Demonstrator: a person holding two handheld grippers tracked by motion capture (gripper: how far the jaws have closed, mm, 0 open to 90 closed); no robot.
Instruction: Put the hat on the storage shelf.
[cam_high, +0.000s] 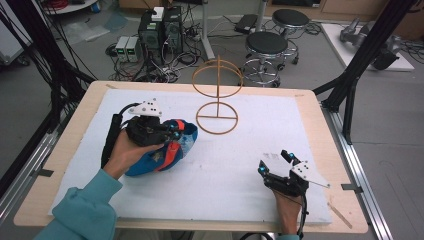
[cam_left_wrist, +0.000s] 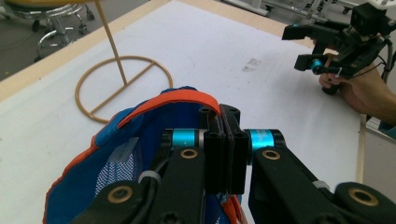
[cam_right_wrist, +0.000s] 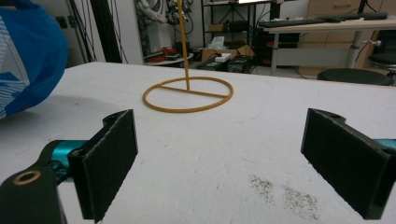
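A blue cap with orange trim (cam_high: 176, 149) lies on its side on the white mat, left of centre. My left gripper (cam_high: 175, 131) is shut on the cap's orange-edged rim; in the left gripper view the jaws (cam_left_wrist: 219, 116) pinch that rim with the cap's blue inside (cam_left_wrist: 135, 140) below them. A thin wooden hat stand (cam_high: 218, 85) with a ring base and a ring top stands at the mat's far centre. My right gripper (cam_high: 274, 162) rests open near the front right, empty, and faces the stand (cam_right_wrist: 185, 60) with the cap (cam_right_wrist: 28, 60) at its far left.
The white mat (cam_high: 250, 135) covers a wooden table (cam_high: 70, 130). Black frame posts (cam_high: 367, 45) rise at the right and left. Behind the table stand stools (cam_high: 266, 45) and computers with cables (cam_high: 160, 30). The other gripper (cam_left_wrist: 295, 46) shows far right in the left gripper view.
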